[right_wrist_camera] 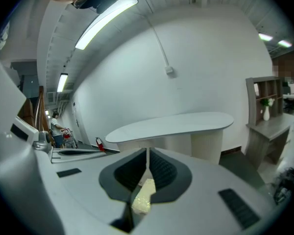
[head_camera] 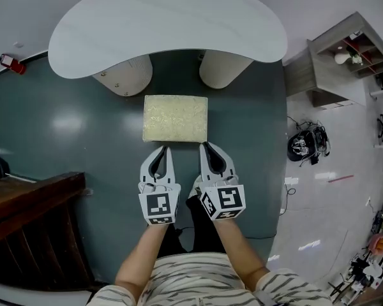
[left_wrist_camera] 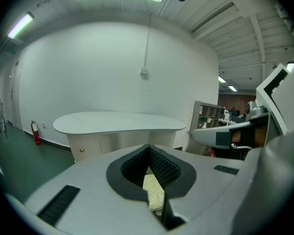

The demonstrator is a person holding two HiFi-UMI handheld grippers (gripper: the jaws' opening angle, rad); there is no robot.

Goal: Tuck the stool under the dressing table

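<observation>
We hold 2 grippers side by side, low over the dark green floor (head_camera: 70, 126), both pointing at the stool (head_camera: 175, 118). The left gripper (head_camera: 164, 149) has its jaws pressed together with nothing between them, and its own view shows only a sliver of the stool's cream top through the gap below the pads. The right gripper (head_camera: 206, 146) is closed and empty in the same way. Both tips sit just at the stool's near edge; we cannot tell whether they touch it.

The stool stands upright on the floor in front of the dressing table (head_camera: 166, 18), lined up with the gap between its 2 pedestals (head_camera: 124, 75) but out in front of the white top, not under it. A dark wooden piece (head_camera: 32, 196) stands at our left and a shelf unit (head_camera: 345, 56) at our right.
</observation>
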